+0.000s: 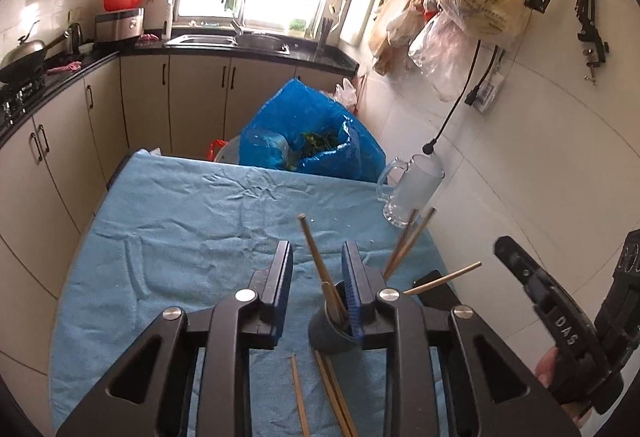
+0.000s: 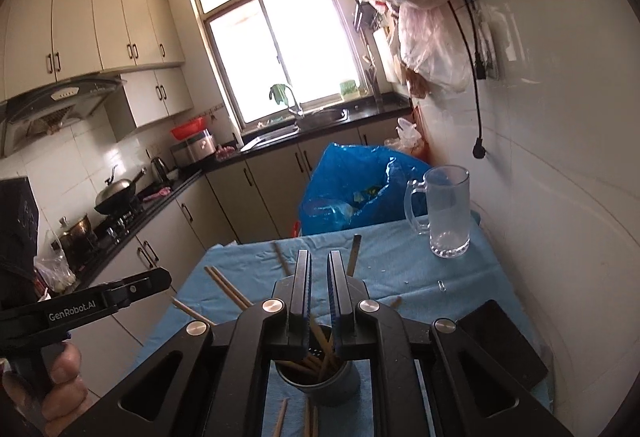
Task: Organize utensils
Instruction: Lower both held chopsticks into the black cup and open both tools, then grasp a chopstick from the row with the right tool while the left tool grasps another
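Observation:
A dark cup (image 1: 330, 337) stands on the blue cloth (image 1: 180, 217) with wooden chopsticks fanning out of it. One chopstick (image 1: 316, 257) rises from the cup between the fingers of my left gripper (image 1: 316, 245); the jaws are open and neither pad presses it. In the right wrist view my right gripper (image 2: 319, 255) hovers just above the same cup (image 2: 332, 389), jaws nearly together, with no stick visibly pinched at the tips. Several chopsticks (image 2: 320, 357) fill the cup. Loose chopsticks (image 1: 300, 401) (image 2: 280, 417) lie on the cloth in front of it.
A glass mug (image 1: 412, 189) (image 2: 448, 213) stands at the table's far right by the tiled wall. Behind the table sits a blue plastic bag (image 1: 304, 125) (image 2: 352, 177). A flat black object (image 2: 500, 337) lies right of the cup. Cabinets run along the left.

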